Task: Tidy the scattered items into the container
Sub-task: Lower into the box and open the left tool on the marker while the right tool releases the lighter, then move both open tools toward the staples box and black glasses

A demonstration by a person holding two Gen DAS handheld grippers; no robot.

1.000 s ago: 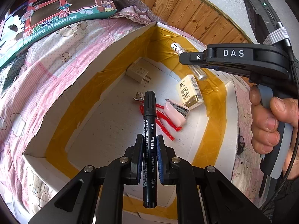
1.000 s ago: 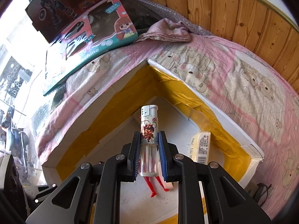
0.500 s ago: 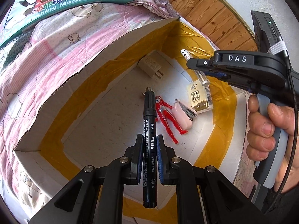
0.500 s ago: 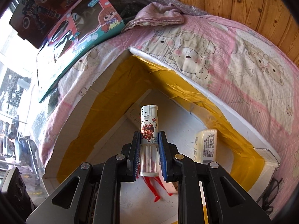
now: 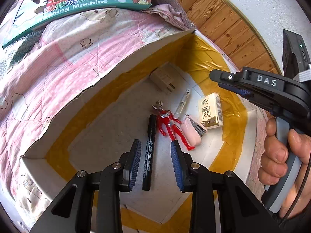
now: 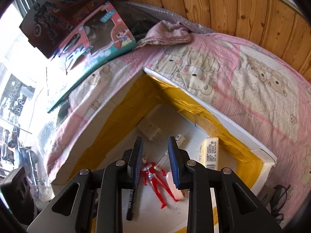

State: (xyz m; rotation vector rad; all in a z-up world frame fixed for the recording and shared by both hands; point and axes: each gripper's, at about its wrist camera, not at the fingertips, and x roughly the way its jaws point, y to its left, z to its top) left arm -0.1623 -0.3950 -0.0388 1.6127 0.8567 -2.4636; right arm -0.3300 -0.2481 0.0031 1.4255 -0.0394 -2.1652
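Note:
A white foam box (image 5: 108,89) lined with yellow tape sits on a pink quilt. On its floor lie a black marker (image 5: 149,151), a red toy figure (image 5: 168,125), a clear lighter (image 5: 182,103), a pink stapler (image 5: 191,134), a tissue pack (image 5: 210,110) and a white plug (image 5: 162,79). My left gripper (image 5: 155,147) hangs open above the marker, holding nothing. My right gripper (image 6: 155,141) is open and empty over the box (image 6: 116,116), above the lighter (image 6: 179,138) and figure (image 6: 153,176). In the left wrist view it (image 5: 231,83) comes in from the right, held by a hand (image 5: 279,155).
A teal toy box (image 5: 77,3) printed "Washing Machine" lies on the quilt (image 5: 48,68) behind the foam box, with a dark toy box (image 6: 58,13) beside it. A wood-panelled wall (image 6: 213,5) runs along the back. Glasses (image 6: 278,196) lie right of the foam box.
Both grippers have opened. The marker has left my left gripper and the lighter my right one; both now lie on the box floor. Both grippers moved lower towards the box.

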